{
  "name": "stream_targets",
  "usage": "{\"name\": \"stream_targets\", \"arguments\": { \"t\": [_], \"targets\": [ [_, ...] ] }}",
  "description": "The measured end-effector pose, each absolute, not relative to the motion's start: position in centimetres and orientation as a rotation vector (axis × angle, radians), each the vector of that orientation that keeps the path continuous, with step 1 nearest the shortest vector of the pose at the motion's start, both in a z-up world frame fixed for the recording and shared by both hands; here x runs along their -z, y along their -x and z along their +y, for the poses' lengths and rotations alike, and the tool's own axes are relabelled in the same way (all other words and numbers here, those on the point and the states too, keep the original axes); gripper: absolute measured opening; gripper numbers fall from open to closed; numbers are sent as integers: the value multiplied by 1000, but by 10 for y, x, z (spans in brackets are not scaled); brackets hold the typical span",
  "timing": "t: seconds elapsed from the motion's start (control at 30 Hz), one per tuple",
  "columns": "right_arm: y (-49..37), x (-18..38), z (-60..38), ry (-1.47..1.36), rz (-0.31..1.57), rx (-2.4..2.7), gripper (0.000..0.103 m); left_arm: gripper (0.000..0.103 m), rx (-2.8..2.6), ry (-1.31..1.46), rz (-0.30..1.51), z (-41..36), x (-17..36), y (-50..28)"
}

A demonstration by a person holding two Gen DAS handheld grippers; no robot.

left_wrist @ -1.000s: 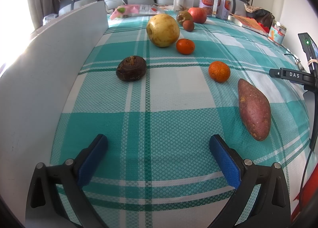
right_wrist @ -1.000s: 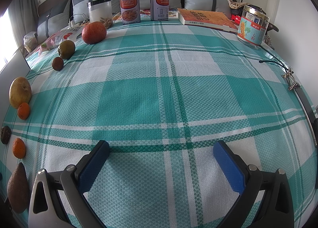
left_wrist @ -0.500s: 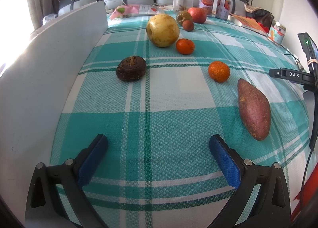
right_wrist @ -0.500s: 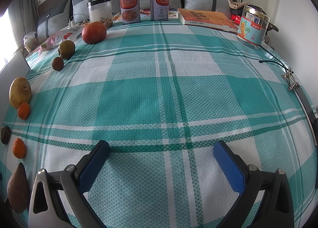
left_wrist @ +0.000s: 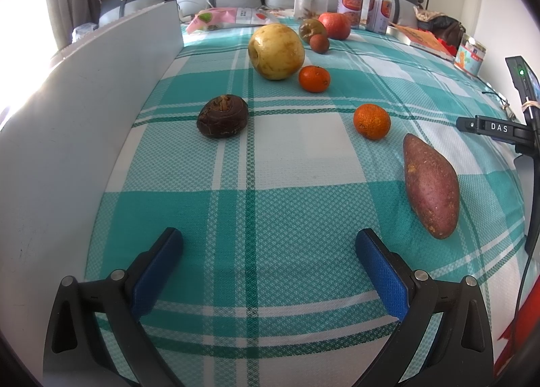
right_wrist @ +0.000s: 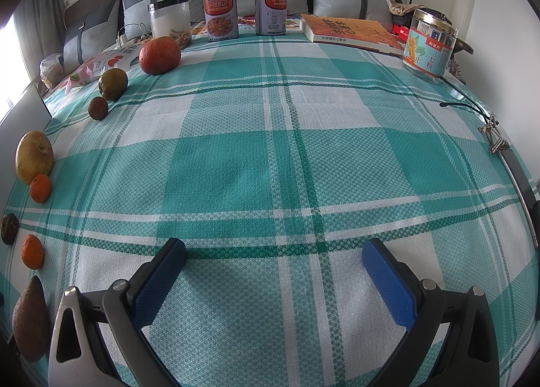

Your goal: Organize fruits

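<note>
Both tongs wide and empty, fruit ahead

Left gripper (left_wrist: 269, 245) and right gripper (right_wrist: 274, 255) gape over the plaid cloth (left_wrist: 303, 204); the nearest orange (left_wrist: 371, 121), just beyond the sweet potato (left_wrist: 431, 184), looks light, soft-skinned: pinch across its middle, gently.

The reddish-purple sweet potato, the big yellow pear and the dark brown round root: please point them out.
reddish-purple sweet potato (left_wrist: 431, 184), left wrist view, mid-body.
big yellow pear (left_wrist: 276, 51), left wrist view, front side.
dark brown round root (left_wrist: 222, 116), left wrist view, upper face.
</note>
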State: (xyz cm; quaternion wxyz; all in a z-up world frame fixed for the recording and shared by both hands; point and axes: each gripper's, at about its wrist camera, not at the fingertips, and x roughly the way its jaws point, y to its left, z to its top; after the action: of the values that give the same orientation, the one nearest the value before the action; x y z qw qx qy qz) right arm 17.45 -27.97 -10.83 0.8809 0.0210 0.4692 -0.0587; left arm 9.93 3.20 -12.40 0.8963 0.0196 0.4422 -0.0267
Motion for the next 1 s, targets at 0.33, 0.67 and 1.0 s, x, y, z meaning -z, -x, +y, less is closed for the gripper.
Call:
{"name": "stream_targets", "arguments": {
  "t": [0.33,0.67,1.0],
  "targets": [
    [-174,108,-280,-44,978,122,103,102,54,-39,917,32,124,-99],
    [-175,108,-280,-44,978,122,103,102,57,-38,914,33,124,-100],
    [-174,108,-280,-44,978,122,103,102,61,-39,914,33,124,-100]
  ]
}}
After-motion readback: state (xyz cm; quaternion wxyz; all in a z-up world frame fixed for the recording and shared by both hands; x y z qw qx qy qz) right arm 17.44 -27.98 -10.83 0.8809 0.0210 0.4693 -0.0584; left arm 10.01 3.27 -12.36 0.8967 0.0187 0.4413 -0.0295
